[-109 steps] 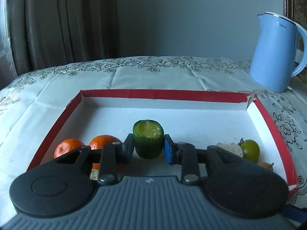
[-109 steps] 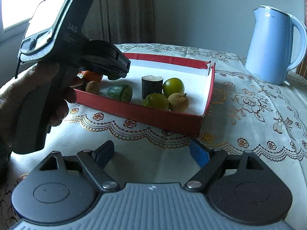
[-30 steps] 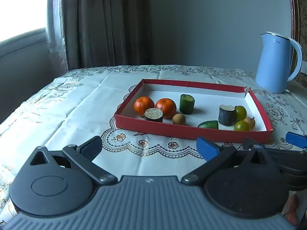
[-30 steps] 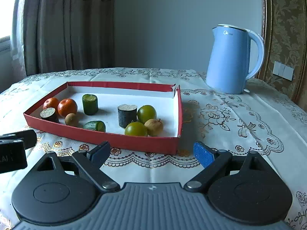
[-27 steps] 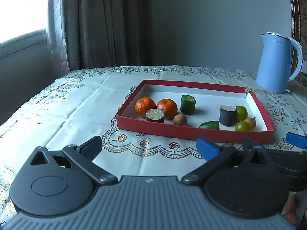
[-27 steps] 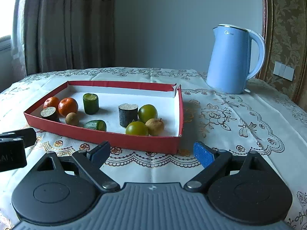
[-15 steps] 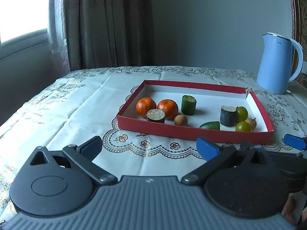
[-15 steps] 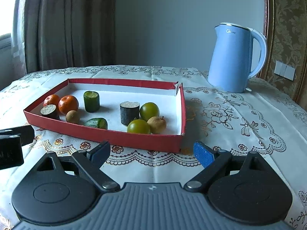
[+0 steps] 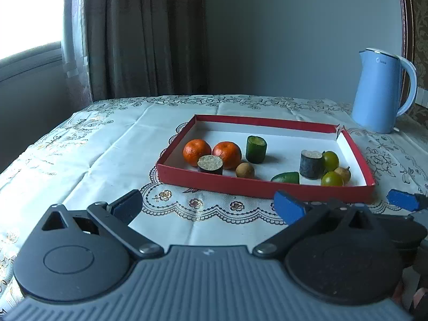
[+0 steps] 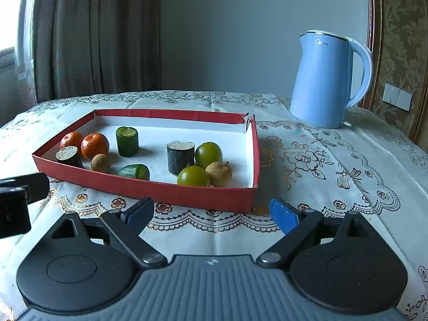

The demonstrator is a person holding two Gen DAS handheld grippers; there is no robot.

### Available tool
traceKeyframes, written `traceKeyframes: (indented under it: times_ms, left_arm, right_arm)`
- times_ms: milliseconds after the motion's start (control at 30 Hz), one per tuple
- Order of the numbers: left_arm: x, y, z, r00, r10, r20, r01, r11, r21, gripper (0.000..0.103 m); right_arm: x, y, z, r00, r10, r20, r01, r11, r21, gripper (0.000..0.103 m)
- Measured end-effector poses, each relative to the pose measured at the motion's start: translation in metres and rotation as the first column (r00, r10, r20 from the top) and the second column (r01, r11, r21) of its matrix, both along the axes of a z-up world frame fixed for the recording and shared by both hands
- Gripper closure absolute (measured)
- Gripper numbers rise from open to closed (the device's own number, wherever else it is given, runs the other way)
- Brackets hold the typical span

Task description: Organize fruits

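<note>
A red-rimmed tray [image 9: 256, 187] [image 10: 149, 187] on the tablecloth holds two oranges [image 9: 211, 152] [image 10: 85, 141], an upright green cucumber piece [image 9: 256, 149] [image 10: 127, 141], a lying one [image 9: 285, 178] [image 10: 133, 171], two dark cut pieces [image 9: 210, 164] [image 10: 180, 156], two green round fruits [image 9: 331, 169] [image 10: 200, 164] and two brown longans [image 9: 244, 170] [image 10: 218, 174]. My left gripper [image 9: 207, 206] is open and empty, in front of the tray. My right gripper [image 10: 211, 214] is open and empty, also short of the tray.
A light blue kettle [image 9: 381, 91] [image 10: 329, 80] stands at the back right of the table. Curtains [image 9: 144, 34] hang behind on the left. The right gripper's fingertip [image 9: 401, 203] shows at the left view's right edge.
The left gripper let go of the upright cucumber piece in the tray and drew back. Both grippers have pulled away from the tray; little movement in the last second.
</note>
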State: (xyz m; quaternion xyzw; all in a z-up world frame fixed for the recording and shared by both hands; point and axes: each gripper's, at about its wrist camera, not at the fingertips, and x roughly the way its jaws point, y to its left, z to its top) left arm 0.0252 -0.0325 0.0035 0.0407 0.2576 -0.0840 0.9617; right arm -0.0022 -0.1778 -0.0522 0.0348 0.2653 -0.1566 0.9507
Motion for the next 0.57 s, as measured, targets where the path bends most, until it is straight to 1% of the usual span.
traceKeyframes:
  times_ms: [567]
  left_arm:
    - [0.0,-0.0068,-0.0071,1.0,0.002,0.013,-0.003,0.998,0.063,0.0]
  right_arm:
    - [0.0008,0.0016,-0.0024,1.0,0.003,-0.008,-0.003,1.0,0.01,0.009]
